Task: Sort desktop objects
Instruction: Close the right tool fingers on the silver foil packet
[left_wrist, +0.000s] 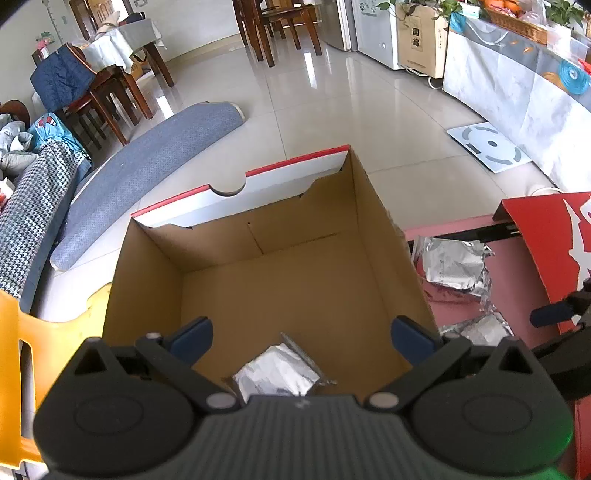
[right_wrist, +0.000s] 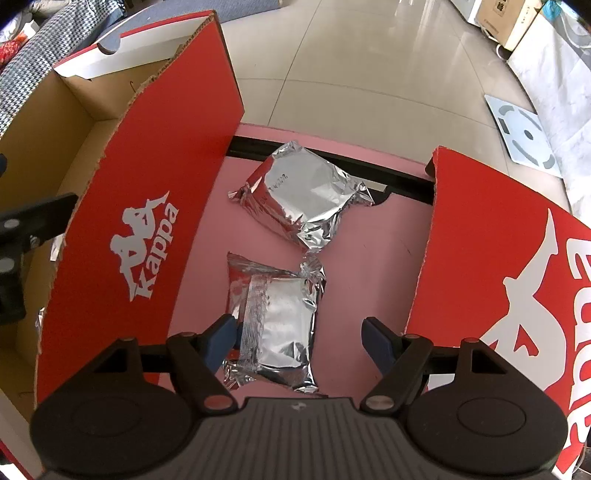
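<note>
Spread wide, the left gripper (left_wrist: 301, 338) is hovering over a foil packet (left_wrist: 277, 374) inside the cardboard box (left_wrist: 155, 273); the right gripper (right_wrist: 297, 338) is gaping, straddling another packet (right_wrist: 277, 325) between red box walls (right_wrist: 147, 177).

There are three silver foil packets in all. One foil packet (left_wrist: 277, 373) lies inside the left box, on its brown floor. Two foil packets lie on the pink table (right_wrist: 388, 266) between the boxes: the far packet (right_wrist: 306, 192) and the near packet (right_wrist: 277, 325). There are two red Kappa cardboard boxes, the left box (right_wrist: 144, 206) and the right box (right_wrist: 517, 277).
</note>
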